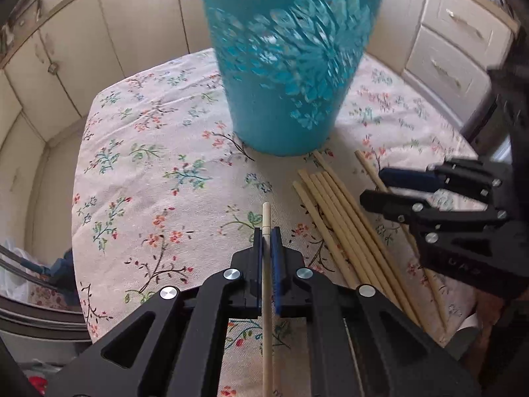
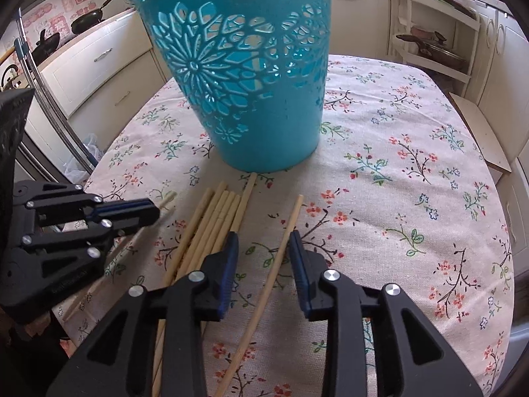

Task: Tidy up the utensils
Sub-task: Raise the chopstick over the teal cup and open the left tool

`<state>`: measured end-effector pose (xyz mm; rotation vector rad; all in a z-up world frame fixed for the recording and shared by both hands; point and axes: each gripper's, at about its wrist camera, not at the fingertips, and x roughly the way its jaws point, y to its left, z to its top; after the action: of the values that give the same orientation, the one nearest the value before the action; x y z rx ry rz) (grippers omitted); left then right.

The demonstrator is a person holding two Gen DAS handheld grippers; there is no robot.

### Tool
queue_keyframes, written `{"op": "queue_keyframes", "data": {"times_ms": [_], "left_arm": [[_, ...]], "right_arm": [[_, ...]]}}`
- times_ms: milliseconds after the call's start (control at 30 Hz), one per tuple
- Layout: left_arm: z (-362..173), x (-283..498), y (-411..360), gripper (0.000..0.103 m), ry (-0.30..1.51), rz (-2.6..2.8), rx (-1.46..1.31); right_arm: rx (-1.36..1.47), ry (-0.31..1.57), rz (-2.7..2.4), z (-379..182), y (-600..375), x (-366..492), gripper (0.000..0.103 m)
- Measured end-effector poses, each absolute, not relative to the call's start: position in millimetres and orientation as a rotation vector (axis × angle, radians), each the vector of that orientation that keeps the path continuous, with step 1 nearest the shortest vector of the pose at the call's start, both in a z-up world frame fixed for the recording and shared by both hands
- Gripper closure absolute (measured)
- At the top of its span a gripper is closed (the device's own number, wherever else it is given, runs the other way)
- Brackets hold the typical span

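A tall teal cut-out holder stands upright on the floral tablecloth. My left gripper is shut on one pale chopstick and holds it above the cloth, in front of the holder; it also shows in the right wrist view. A bundle of several wooden chopsticks lies on the cloth between the grippers. My right gripper is open, its jaws either side of a single chopstick lying on the cloth; it also shows in the left wrist view.
The table is covered by a floral cloth and surrounded by cream kitchen cabinets. A shelf rack with a pan stands beyond the far right corner. A metal rail and plastic bag are at the left edge.
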<state>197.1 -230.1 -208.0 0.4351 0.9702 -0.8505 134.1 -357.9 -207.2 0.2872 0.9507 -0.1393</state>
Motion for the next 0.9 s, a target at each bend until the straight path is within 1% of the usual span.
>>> {"op": "queue_keyframes", "data": {"times_ms": [233,400,567,633,767,900], "left_arm": [[-145.0,202.7,-196.1,0.098,0.858,-0.897,0.183],[-88.4,200.4,-183.0,0.098,0.721,-0.938,0.027],[-22.3,208.6,-203.7,0.098,0.516,-0.949,-0.104],[-4.9,212.4,-216.2,0.098,0.449,-0.936,-0.132],[16.9,225.7,-245.1,0.098,0.343,-0.899,-0.176],[19.5,245.9,-273.0,0.098,0.283,-0.846,-0.205]], "right_arm": [[0.329,0.958,-0.130,-207.5,-363.0,133.7,0.071],[0.379,0.961,-0.118,-207.8,-369.9,133.4,0.071],[0.411,0.962,-0.106,-208.3,-373.2,132.5,0.071],[0.421,0.960,-0.102,-208.3,-374.1,130.7,0.071],[0.422,0.956,-0.095,-208.6,-373.2,130.1,0.071],[0.400,0.953,-0.091,-209.0,-369.5,131.5,0.071]]}}
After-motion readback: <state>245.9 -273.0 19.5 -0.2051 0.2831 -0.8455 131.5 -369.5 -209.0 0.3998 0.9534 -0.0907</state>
